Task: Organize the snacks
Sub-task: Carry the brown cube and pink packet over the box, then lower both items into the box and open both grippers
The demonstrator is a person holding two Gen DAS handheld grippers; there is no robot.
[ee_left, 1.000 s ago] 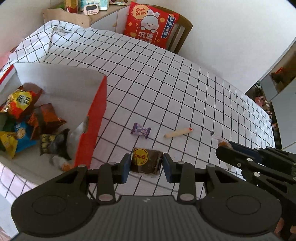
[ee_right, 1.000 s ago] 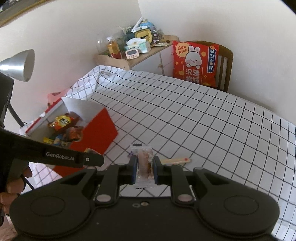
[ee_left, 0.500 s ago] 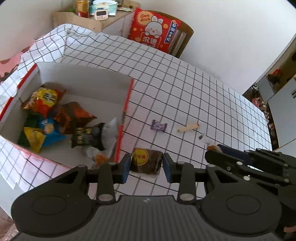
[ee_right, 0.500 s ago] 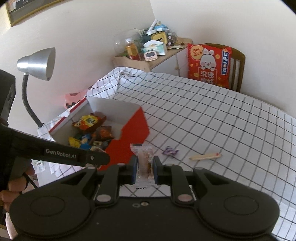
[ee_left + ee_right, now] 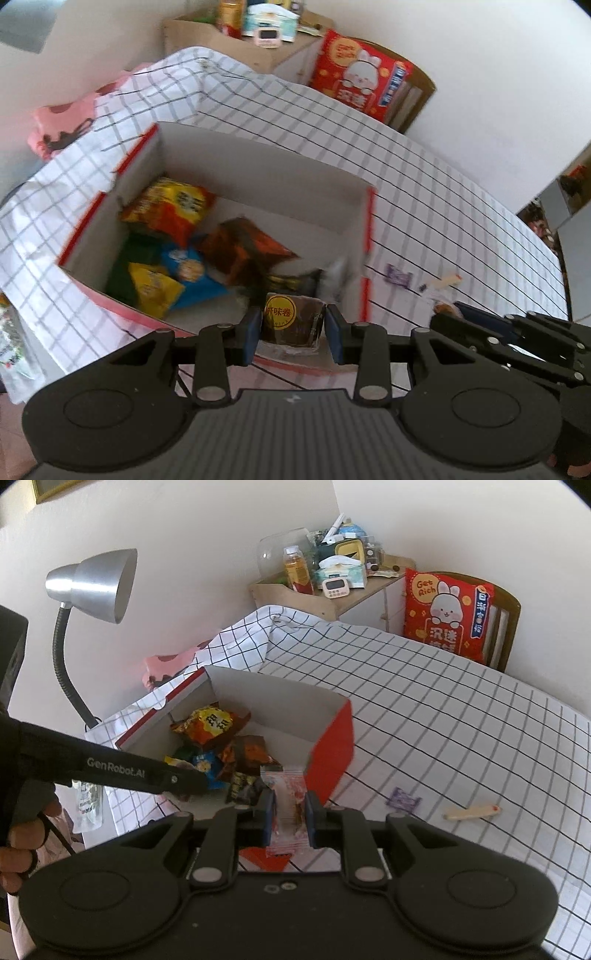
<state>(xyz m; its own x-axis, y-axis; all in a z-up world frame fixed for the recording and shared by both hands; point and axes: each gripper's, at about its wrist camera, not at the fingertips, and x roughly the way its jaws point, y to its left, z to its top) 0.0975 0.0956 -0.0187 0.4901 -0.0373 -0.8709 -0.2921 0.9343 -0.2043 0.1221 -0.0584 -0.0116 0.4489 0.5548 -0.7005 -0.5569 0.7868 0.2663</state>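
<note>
Snack (image 5: 291,323) label: "味卷"; "GenRobot.AI" gripper (image 5: 195,781)

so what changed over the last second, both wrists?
Both grippers carried their snacks from over the table toward the red box. The left gripper, shut on the brown roll, is now over its near edge; the right gripper, with the clear packet, is beside it. Grips unchanged. Purple candy and stick still lie on the table.

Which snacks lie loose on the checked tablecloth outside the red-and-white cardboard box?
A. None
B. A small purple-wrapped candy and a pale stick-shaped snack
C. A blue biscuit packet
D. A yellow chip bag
B: the small purple-wrapped candy and pale stick-shaped snack lie on the checked tablecloth beside the red-and-white cardboard box.
</note>
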